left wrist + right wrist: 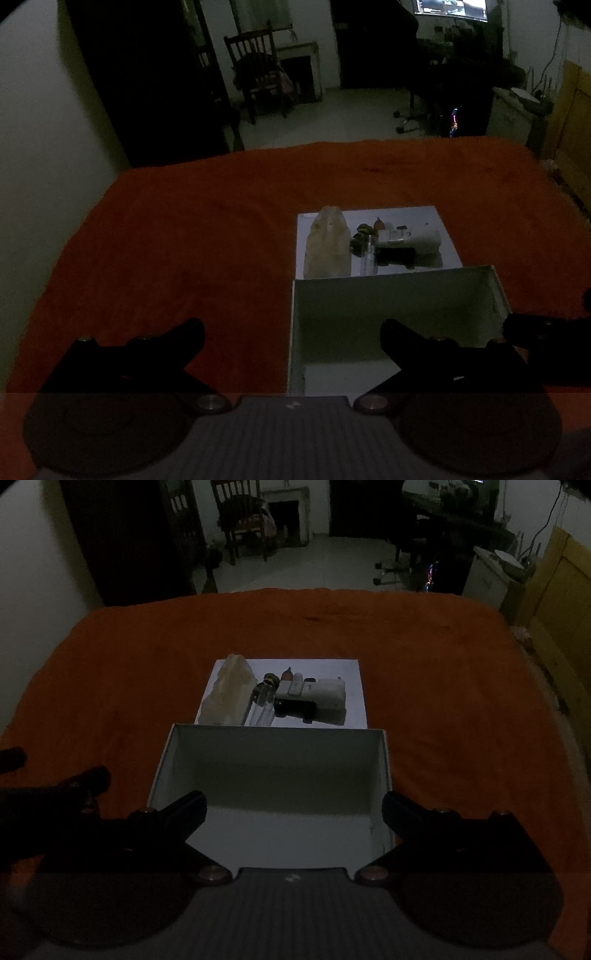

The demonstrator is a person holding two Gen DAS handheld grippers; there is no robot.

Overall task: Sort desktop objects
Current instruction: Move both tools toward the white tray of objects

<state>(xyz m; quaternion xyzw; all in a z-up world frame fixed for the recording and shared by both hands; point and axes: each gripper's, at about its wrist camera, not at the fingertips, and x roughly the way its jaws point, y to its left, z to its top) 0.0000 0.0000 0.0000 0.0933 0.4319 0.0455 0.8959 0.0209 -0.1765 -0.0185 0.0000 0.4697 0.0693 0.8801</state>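
While both grippers hang low at the near edge of the table, neither holds anything: the left gripper (291,332) has its jaws spread wide over the orange cloth (166,240) and the box's left wall, and the right gripper (293,805) has its jaws equally wide, straddling the near part of the box (273,771). In the right view the left gripper's tip also shows at the left edge.

Just ahead of the fingers sits the open white box, and as far as its floor can be seen it is bare. So the sorting looks to be at its start, with nothing yet moved in.

Touching or just behind the far wall of the box lies a white sheet (351,668) carrying the things to be sorted. From left to right in the right view: a pale crinkled bag (231,694), two clear tubes (260,705), a small dark round piece (270,679) behind them, a little brown-capped bottle (287,674), a black block (295,707), and a white block (327,696) at the right. The dim light makes it hard to tell what each is.

All of these remain to be picked up, I judge; the bag is closest to the left gripper, the white block to the right.

Beyond the table are a chair (242,517) and a lit monitor (448,9).
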